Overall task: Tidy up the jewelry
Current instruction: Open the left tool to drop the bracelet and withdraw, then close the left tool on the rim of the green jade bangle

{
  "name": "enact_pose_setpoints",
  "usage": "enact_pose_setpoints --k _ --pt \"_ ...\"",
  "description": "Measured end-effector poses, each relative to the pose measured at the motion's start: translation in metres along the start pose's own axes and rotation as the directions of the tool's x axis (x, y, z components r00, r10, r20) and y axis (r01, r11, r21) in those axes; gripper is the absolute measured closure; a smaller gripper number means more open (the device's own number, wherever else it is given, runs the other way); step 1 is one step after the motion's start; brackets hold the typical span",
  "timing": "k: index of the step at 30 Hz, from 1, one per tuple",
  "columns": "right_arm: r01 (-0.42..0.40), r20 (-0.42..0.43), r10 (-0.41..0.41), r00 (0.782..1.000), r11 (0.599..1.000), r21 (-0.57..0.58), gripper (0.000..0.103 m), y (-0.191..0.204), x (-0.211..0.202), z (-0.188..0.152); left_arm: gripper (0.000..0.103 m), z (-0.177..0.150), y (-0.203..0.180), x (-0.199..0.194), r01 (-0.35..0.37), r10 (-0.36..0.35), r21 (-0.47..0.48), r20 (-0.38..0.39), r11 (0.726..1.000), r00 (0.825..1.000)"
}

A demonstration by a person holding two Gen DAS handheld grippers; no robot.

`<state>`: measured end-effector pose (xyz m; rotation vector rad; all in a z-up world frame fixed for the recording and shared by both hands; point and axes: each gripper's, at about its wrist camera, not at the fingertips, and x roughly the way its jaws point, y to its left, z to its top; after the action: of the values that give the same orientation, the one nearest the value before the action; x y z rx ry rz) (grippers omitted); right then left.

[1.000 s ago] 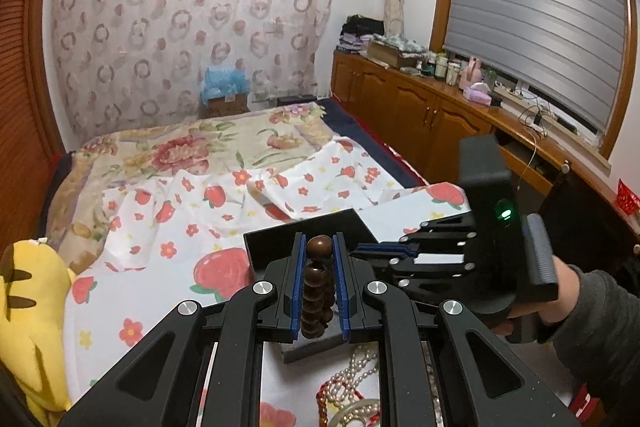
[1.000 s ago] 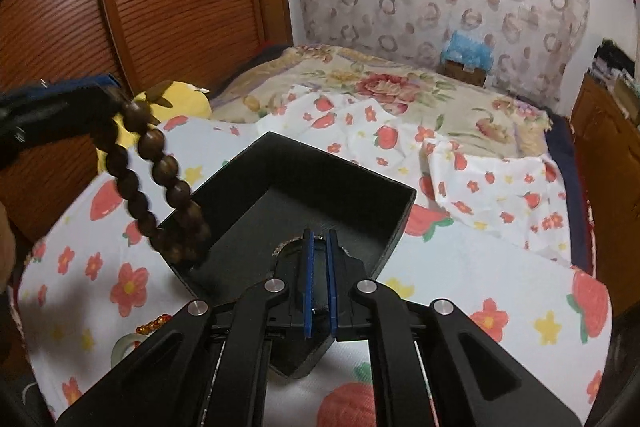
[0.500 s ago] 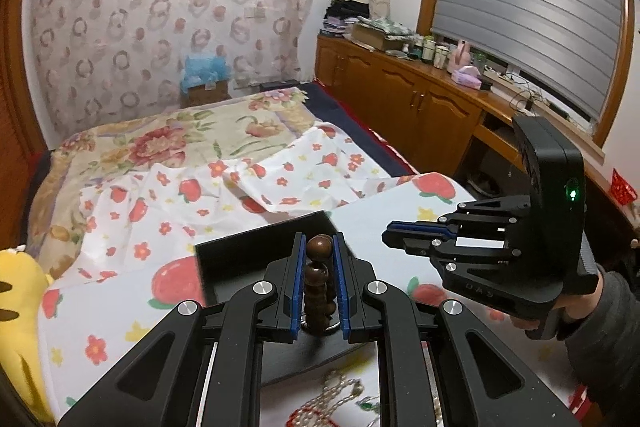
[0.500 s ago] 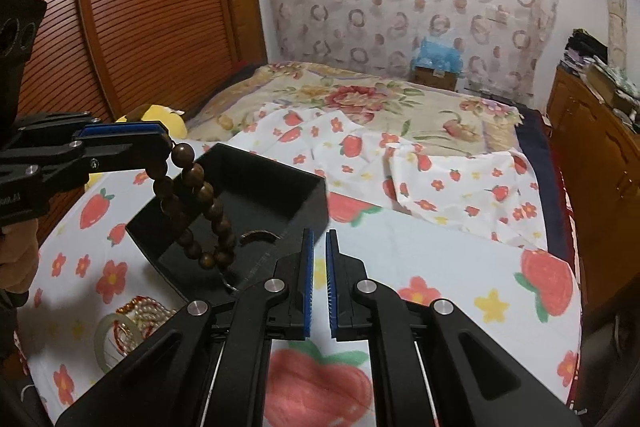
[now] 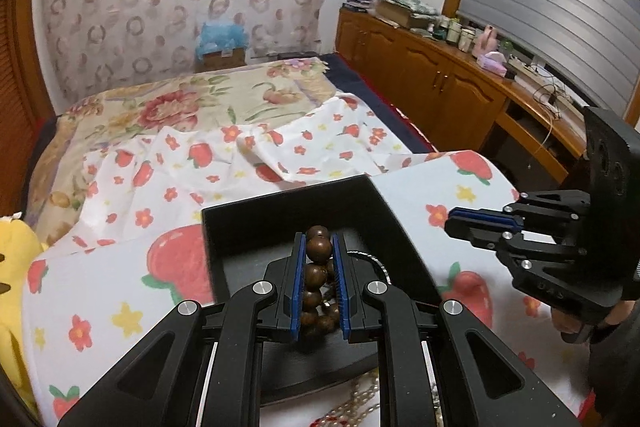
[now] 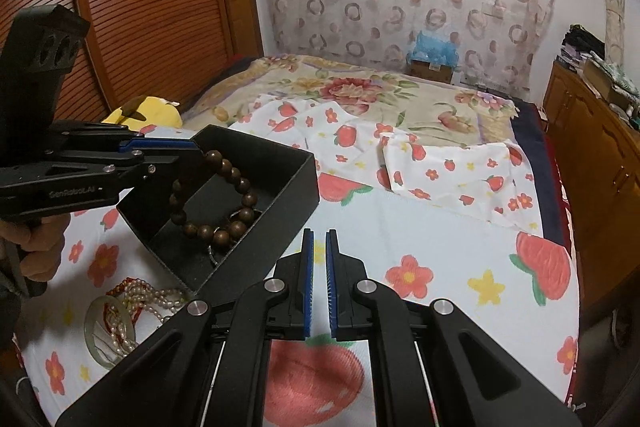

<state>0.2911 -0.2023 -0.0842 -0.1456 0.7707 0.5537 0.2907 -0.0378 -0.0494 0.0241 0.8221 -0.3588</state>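
My left gripper (image 5: 317, 245) is shut on a brown wooden bead bracelet (image 5: 318, 249) and holds it over the open black box (image 5: 288, 217). In the right wrist view the bracelet (image 6: 224, 195) hangs from the left gripper (image 6: 188, 151) down into the black box (image 6: 288, 195), its lowest beads at the box floor beside a thin silver ring. My right gripper (image 6: 319, 239) is shut and empty, just right of the box; it shows in the left wrist view (image 5: 454, 223) too. A pearl necklace (image 6: 136, 301) with red cord lies on the cloth in front of the box.
A round glass dish (image 6: 106, 331) lies under the pearls at the near left. A yellow plush toy (image 6: 148, 109) sits at the bed's left edge. The strawberry-print cloth (image 6: 440, 251) covers the bed. Wooden cabinets (image 5: 436, 83) line the right wall.
My left gripper has carried the bracelet over the box and lowered it inside. My right gripper has drawn back from the box to its right side.
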Motion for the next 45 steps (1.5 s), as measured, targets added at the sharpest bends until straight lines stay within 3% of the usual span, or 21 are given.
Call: enact_pose_setpoints --k 2,5,14,19,23,42,45 --pt "-0.001 0.0 0.001 1.0 1.0 0.001 0.095 0.0 0.0 0.0 0.087 -0.002 0.003 -0.002 -0.004 0.004 -0.009 0.003 1.0 1.0" --pt "0.003 0.0 -0.003 1.0 1.0 -0.006 0.095 0.007 -0.003 -0.006 0.065 -0.005 0.008 -0.008 -0.02 0.02 -0.011 0.02 1.0 1.0" --pt "-0.003 0.022 0.003 1.0 1.0 -0.005 0.095 0.027 -0.027 -0.026 0.06 -0.034 0.014 -0.044 -0.051 0.052 -0.031 0.053 0.998 0.997" --pt "0.003 0.026 -0.002 1.0 1.0 -0.01 0.095 0.044 -0.04 -0.038 0.06 -0.062 0.013 -0.064 -0.08 0.081 -0.024 0.064 0.997 0.995" --pt "-0.002 0.03 0.003 1.0 1.0 -0.007 0.086 0.059 -0.049 -0.05 0.059 -0.083 0.008 -0.08 -0.088 0.089 -0.024 0.071 0.996 0.993" --pt "0.004 -0.01 -0.004 1.0 1.0 0.019 0.086 0.093 -0.073 -0.097 0.058 -0.153 -0.009 -0.101 -0.073 0.073 -0.014 0.029 0.997 0.997" --pt "0.0 -0.007 0.0 1.0 1.0 0.018 0.086 0.097 -0.076 -0.101 0.066 -0.156 -0.008 -0.094 -0.057 0.057 -0.017 0.003 0.998 0.998"
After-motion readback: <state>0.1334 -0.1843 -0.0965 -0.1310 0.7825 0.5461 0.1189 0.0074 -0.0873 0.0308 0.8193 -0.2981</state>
